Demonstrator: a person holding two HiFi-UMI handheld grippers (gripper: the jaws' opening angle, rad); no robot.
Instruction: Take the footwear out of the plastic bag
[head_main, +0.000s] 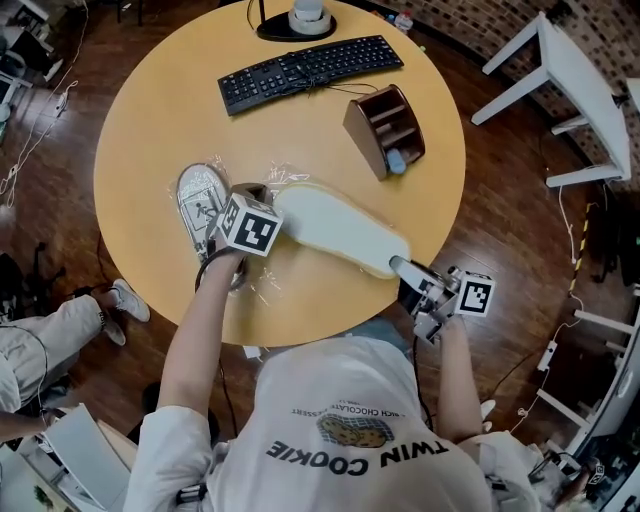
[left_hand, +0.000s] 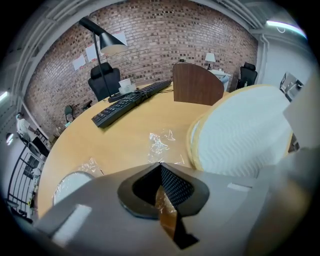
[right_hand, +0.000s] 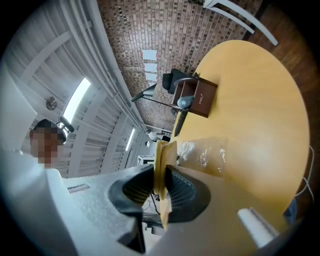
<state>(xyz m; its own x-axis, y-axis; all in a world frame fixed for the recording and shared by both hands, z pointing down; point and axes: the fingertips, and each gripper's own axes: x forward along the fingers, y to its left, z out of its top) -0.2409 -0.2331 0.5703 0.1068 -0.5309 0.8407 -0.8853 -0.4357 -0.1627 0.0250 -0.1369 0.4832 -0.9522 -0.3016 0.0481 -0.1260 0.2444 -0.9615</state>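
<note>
- The left gripper (head_main: 252, 195) has its fingertips hidden under its own marker cube in the head view. The left gripper view shows the jaws pinched together on a fold of the clear plastic bag (head_main: 262, 286).
- A second slipper (head_main: 202, 200) lies under film at the table's left, its print too small to read.
- Whether the slipper's (head_main: 340, 232) left end sits inside the film cannot be told.
- The round tan table (head_main: 160, 110) carries a black keyboard (head_main: 310, 70) and a brown desk organiser (head_main: 385, 130). The floor is dark wood, with a white table (head_main: 570, 80) at the right and a brick wall (left_hand: 165, 35) beyond.
- The slipper lies sole up mid-table between the grippers, white and ribbed with a cream edge.
- The right gripper (head_main: 400, 268) clamps the slipper's thin cream rim near the table's near edge.
</note>
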